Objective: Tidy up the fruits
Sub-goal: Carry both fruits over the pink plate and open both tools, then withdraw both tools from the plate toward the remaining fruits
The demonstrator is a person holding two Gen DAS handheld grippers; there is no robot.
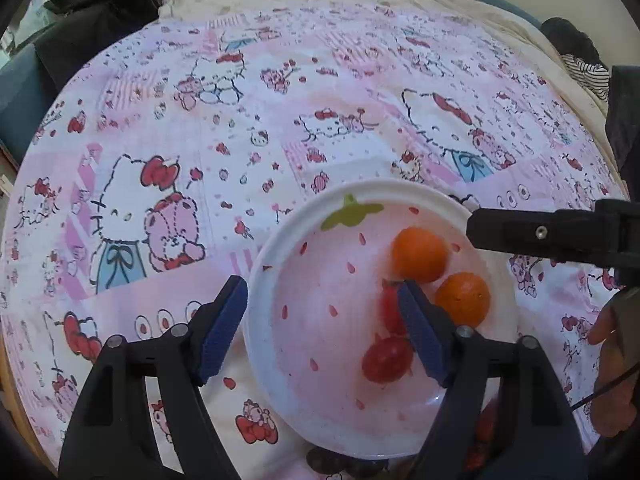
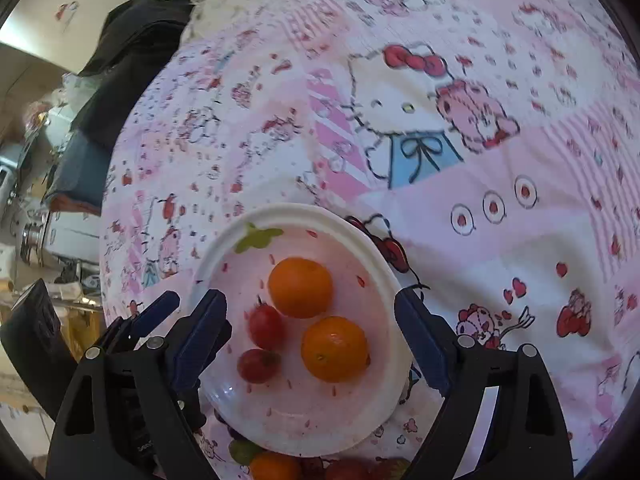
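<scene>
I see both hand-held grippers, left (image 1: 322, 308) and right (image 2: 308, 326), spread wide and holding nothing above the plate (image 2: 362, 240) on the desk (image 2: 500, 220) (patterned cloth). Two oranges (image 2: 300, 287) and two red fruits (image 2: 266, 326) sit inside.
</scene>
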